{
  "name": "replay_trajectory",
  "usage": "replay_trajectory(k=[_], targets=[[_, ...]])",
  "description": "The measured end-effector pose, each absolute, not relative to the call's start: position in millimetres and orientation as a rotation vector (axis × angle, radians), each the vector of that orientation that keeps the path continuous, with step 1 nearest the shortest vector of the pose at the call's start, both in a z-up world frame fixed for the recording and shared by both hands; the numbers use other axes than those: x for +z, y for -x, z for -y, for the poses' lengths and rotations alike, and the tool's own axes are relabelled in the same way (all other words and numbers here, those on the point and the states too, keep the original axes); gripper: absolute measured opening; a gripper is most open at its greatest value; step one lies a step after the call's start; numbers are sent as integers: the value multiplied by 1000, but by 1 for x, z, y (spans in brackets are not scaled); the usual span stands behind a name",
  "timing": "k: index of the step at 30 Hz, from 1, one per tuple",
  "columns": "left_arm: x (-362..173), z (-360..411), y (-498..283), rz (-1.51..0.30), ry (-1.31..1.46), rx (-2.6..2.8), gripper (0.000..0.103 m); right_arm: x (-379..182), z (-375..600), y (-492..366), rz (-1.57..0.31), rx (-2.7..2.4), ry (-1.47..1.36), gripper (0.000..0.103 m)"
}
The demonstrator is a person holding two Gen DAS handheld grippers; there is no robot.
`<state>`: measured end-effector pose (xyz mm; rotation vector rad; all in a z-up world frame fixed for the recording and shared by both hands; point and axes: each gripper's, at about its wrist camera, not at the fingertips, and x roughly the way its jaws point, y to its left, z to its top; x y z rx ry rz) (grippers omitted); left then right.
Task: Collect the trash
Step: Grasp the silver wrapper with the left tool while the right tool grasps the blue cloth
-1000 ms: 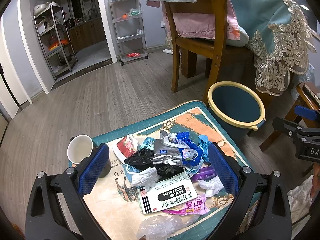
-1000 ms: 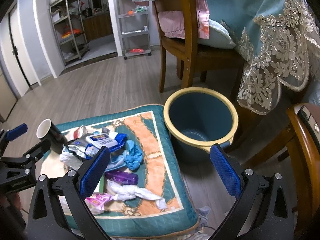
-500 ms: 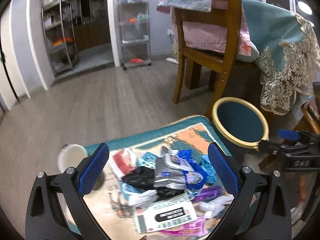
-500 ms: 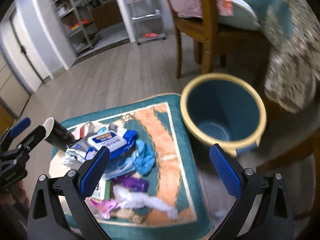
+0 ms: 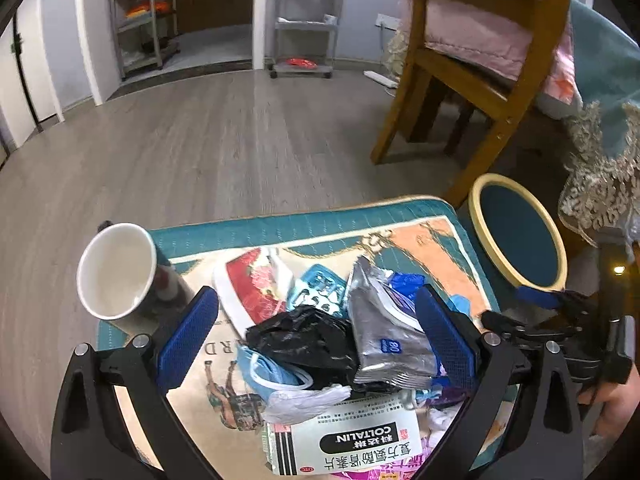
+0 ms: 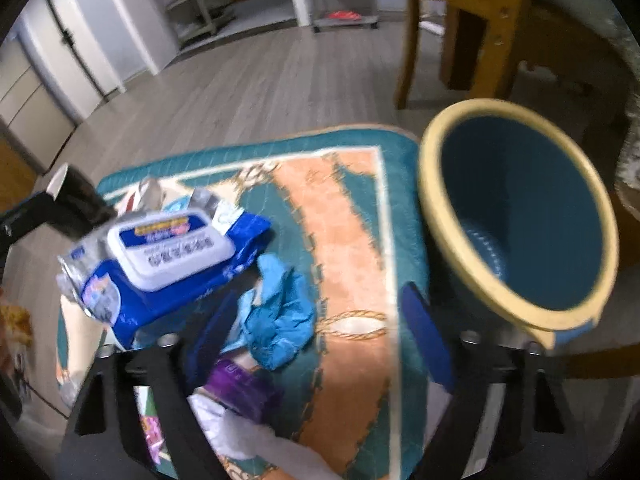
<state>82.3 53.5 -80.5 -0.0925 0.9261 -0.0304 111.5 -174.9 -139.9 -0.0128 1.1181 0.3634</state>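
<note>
Your right tongs (image 6: 316, 344) are closing, nothing pinched yet, over the blue crumpled wrapper (image 6: 276, 320) on the cushion (image 6: 352, 208), left tongs (image 5: 316, 340) apart over the black bag (image 5: 304, 340); closing early could snag the wipes pack (image 6: 168, 256) instead.

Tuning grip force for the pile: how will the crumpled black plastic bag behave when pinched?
The black plastic bag looks thin and crumpled, so probably floppy and light. Its glossy film may slip between pads. It overlaps the blue face mask, which might drag along.

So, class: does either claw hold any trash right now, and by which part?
Nothing is held: the left claw stands open over the pile; the right claw is closing, gripping nothing yet.
</note>
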Motion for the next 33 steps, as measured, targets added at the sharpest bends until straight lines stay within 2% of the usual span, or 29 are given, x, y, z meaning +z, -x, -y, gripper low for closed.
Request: replay_trajectory(k=[4,6,9,11,13,16,17,23,26,27,30,31,33], targets=[[-88,-35,-83,-944,-5,-76,93,-160,165,-113,-1188,378,24,57],[-92,-27,-84,-962,-22,-114,91,-163,161,-114,-1190,396,12,54],[-96,-16,-86,-980,-32,-149,89,-161,157,-114,-1187,420,8,32],[-97,-10,-86,-985,-47,-167,87,-161,160,-115,-1196,404,-4,11],[-100,-5,-85,-993,-64,-186,87,-160,167,-116,-1205,397,-42,7],[-106,0,-86,-1022,-80,-189,85,-154,179,-120,-1195,371,-93,5],[-108,0,-87,-1033,-74,-191,83,-153,181,-121,-1188,365,-102,1],[-120,1,-89,-1093,-72,-187,80,-135,198,-126,-1139,339,-150,1],[-124,-2,-91,-1113,-51,-187,67,-134,200,-126,-1138,346,-154,1],[-124,-2,-92,-1115,-48,-184,58,-135,200,-126,-1140,353,-159,1],[-121,-3,-93,-1117,-32,-188,42,-139,198,-124,-1162,406,-172,1],[-120,-4,-94,-1114,-35,-185,40,-140,196,-123,-1163,410,-155,2],[-117,-4,-93,-1101,-38,-187,34,-143,190,-120,-1158,413,-116,12]])
